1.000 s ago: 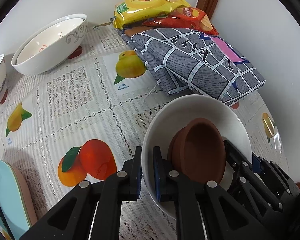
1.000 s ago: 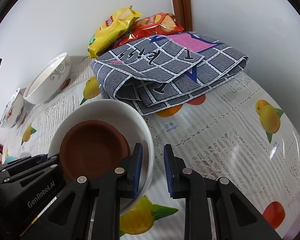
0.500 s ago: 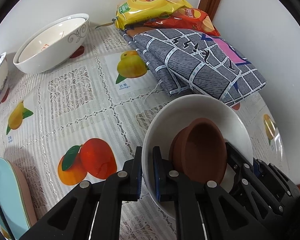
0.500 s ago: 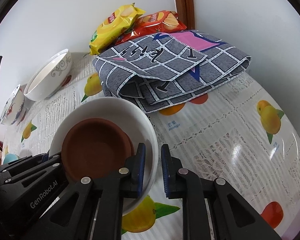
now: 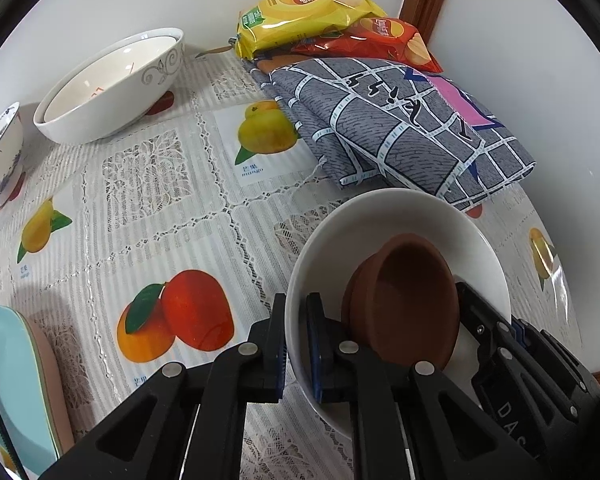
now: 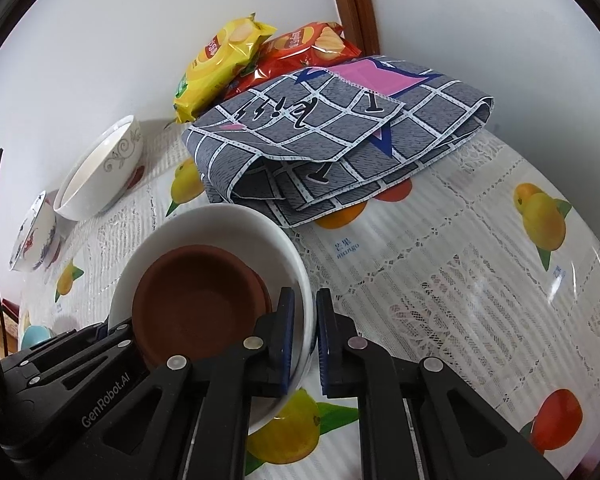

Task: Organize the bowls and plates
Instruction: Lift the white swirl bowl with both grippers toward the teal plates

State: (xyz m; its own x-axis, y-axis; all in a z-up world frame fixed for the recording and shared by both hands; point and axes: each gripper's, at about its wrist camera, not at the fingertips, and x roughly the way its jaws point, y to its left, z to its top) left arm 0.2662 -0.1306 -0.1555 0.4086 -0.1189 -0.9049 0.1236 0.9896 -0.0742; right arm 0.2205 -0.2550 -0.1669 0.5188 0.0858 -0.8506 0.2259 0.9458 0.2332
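Observation:
A white bowl [image 5: 380, 220] sits on the fruit-print tablecloth with a smaller brown clay dish [image 5: 412, 300] tilted inside it. My left gripper [image 5: 296, 344] is shut on the white bowl's near-left rim, one pad inside and one outside. In the right wrist view the same white bowl [image 6: 220, 228] holds the brown dish [image 6: 196, 296]. My right gripper [image 6: 303, 340] straddles the opposite rim. Its jaws are closing, with the rim between the pads and pressed by them. Each gripper's black body shows at the edge of the other's view.
Two nested white bowls with grey scrollwork [image 5: 108, 88] stand at the back left by the wall. A small painted bowl [image 5: 0, 152] is at the far left. A folded grey checked cloth [image 5: 400, 128] and yellow [image 5: 308, 8] and red [image 5: 380, 36] crisp bags fill the back corner. Teal and pink plates [image 5: 12, 380] lie at the lower left.
The right gripper's jaws have narrowed from a clear gap onto the white bowl's rim. The left gripper, bowl and brown dish have kept their places.

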